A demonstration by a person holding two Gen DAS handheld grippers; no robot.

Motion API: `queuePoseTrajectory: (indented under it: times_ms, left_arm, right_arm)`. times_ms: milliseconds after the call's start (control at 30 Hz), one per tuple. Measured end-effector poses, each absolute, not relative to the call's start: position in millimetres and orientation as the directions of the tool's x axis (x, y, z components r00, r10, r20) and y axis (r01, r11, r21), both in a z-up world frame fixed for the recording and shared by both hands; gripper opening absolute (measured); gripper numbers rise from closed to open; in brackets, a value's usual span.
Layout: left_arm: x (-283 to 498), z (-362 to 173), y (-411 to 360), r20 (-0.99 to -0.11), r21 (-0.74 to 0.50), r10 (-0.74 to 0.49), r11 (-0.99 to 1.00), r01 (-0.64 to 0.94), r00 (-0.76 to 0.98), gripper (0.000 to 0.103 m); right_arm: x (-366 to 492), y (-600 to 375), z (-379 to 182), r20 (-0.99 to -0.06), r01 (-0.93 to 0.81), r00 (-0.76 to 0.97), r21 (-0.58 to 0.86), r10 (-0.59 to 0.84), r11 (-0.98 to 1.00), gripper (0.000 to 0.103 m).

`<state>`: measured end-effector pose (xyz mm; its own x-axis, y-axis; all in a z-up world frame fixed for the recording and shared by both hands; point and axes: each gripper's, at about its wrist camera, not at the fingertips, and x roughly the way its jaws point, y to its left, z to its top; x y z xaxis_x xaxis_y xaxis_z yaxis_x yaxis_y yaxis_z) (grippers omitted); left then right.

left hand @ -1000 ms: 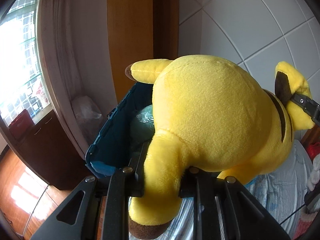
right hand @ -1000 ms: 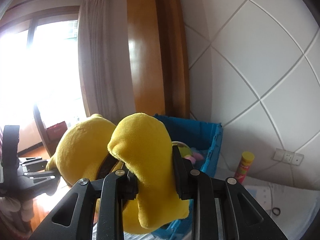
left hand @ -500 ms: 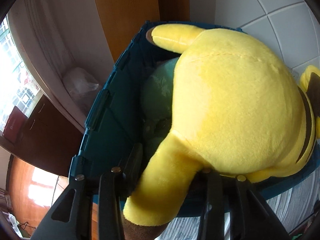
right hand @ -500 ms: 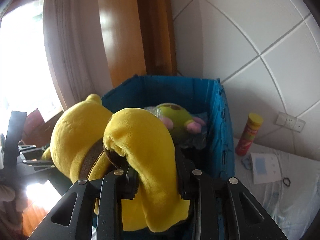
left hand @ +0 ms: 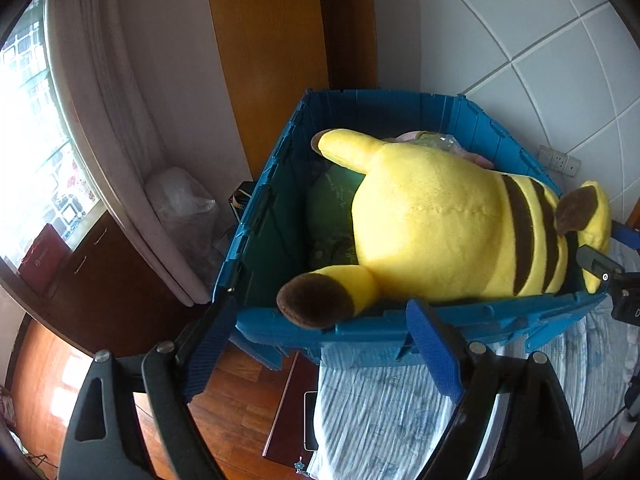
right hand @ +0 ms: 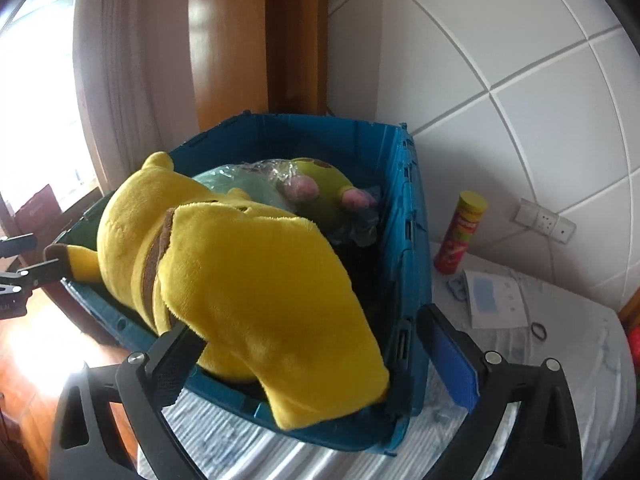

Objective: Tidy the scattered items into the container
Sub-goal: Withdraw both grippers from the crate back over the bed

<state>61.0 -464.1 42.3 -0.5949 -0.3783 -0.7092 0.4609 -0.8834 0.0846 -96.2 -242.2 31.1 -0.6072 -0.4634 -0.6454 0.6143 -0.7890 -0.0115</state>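
Observation:
A big yellow plush (left hand: 436, 216) with brown stripes lies on its front inside the blue crate (left hand: 480, 316), on top of a green plush (right hand: 316, 184) wrapped in clear plastic. Its brown-tipped limb hangs over the near rim. My left gripper (left hand: 320, 306) is opening just in front of that limb, and its blue pads (left hand: 436, 352) stand apart from the plush. My right gripper (right hand: 308, 322) is opening wide around the yellow plush's (right hand: 248, 280) flat tail, which droops over the crate's (right hand: 404, 216) rim between the fingers without being pinched.
The crate sits on a bed with a pale striped sheet (left hand: 400, 412), in a corner by a tiled wall. A red and yellow can (right hand: 460, 236), a paper card (right hand: 496, 296) and a hair tie (right hand: 539, 330) lie to its right. To the left are a curtain (left hand: 120, 120) and wooden floor (left hand: 248, 400).
Both grippers came down with the yellow plush, set it into the crate and opened. The plush now rests there free of both.

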Motion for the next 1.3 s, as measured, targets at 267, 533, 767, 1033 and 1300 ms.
queuePoseTrajectory:
  times_ms: [267, 533, 767, 1033, 1300]
  left_arm:
    - [102.2, 40.4, -401.9, -0.679, 0.045, -0.377, -0.878, 0.476, -0.63, 0.087]
    - [131.3, 35.6, -343.4, -0.669, 0.048, -0.38, -0.88, 0.473, -0.639, 0.087]
    - [146.7, 33.6, -315.3, -0.663, 0.023, -0.374, -0.876, 0.482, -0.649, 0.087]
    - [152.9, 26.4, -288.8, -0.661, 0.014, -0.364, -0.88, 0.474, -0.656, 0.087]
    - [157.3, 17.4, -258.6, -0.661, 0.028, -0.372, -0.88, 0.474, -0.652, 0.087]
  right_arm:
    - [-44.7, -192.1, 47.2, -0.577, 0.664, -0.607, 0.009, -0.546, -0.748, 0.103]
    - [3.7, -154.5, 48.0, -0.567, 0.698, -0.595, -0.012, -0.57, -0.716, 0.103]
    - [17.2, -126.0, 34.9, -0.589, 0.7, -0.561, 0.04, -0.582, -0.714, 0.103]
    - [18.2, -81.3, 22.7, -0.594, 0.663, -0.56, 0.098, -0.578, -0.742, 0.103]
    - [27.3, -27.8, 17.1, -0.6, 0.615, -0.588, 0.103, -0.541, -0.782, 0.103]
